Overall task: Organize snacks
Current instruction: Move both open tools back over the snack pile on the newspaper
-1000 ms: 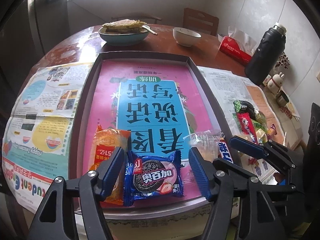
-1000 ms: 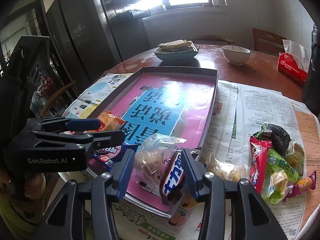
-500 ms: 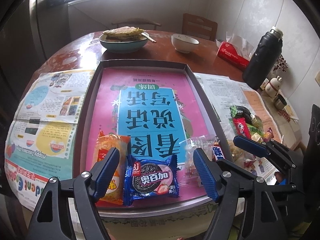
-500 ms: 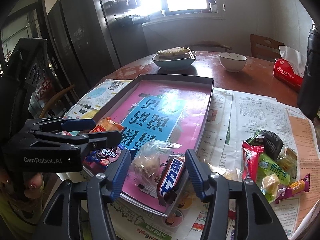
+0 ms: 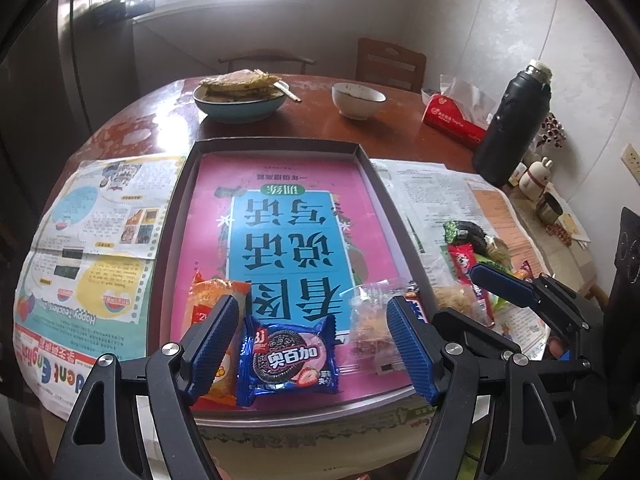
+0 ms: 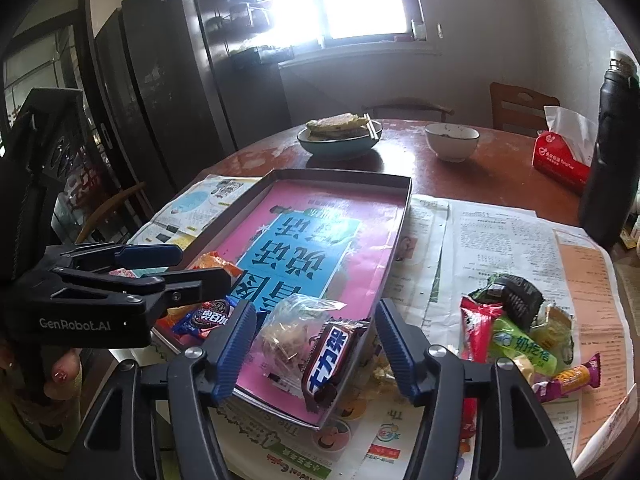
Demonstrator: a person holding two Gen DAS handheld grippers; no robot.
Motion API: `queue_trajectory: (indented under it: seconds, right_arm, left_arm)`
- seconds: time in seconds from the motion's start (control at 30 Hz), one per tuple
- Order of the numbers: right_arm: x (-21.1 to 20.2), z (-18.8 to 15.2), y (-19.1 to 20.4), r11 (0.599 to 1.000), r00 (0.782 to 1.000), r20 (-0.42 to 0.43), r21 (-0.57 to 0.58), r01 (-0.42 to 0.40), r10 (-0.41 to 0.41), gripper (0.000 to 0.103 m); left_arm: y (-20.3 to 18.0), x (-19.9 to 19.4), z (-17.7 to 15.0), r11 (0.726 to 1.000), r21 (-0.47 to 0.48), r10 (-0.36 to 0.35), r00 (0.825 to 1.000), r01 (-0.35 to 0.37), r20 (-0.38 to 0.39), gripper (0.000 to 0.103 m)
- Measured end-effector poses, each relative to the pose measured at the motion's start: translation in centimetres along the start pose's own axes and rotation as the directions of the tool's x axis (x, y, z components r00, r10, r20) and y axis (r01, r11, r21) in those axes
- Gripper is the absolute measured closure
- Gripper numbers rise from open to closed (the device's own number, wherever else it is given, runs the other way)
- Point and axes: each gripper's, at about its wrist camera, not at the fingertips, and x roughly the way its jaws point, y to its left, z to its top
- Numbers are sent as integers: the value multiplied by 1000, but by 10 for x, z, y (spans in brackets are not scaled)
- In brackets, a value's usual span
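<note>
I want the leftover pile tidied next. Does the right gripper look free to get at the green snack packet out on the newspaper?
Probably yes. The right gripper holds nothing, its jaws opening over the chocolate bar, and the green snack packet lies uncovered beside it on the newspaper.

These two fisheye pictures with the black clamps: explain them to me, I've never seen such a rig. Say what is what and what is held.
No robot here: a person holds a two-finger clamp in each hand, with a camera on each looking forward along its blue-padded fingers.

The left-hand camera shows the left gripper open above a blue cookie pack lying in the tray, beside an orange snack pack.

The right-hand camera shows the right gripper, its jaws opening around a brown chocolate bar leaning on the tray's near corner, next to a clear bag. Its pads are clear of the bar, so neither gripper holds anything.

More snacks wait on the newspaper.
</note>
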Motion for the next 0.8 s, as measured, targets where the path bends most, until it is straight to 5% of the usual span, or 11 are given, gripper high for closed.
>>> queue_trajectory:
  seconds: [0.8]
  right_arm:
    - [-54,6,-41,994,989,123,87,67,-78,39]
  left_arm:
    - [-54,-27,26,993,90,-83,994,76,69,25]
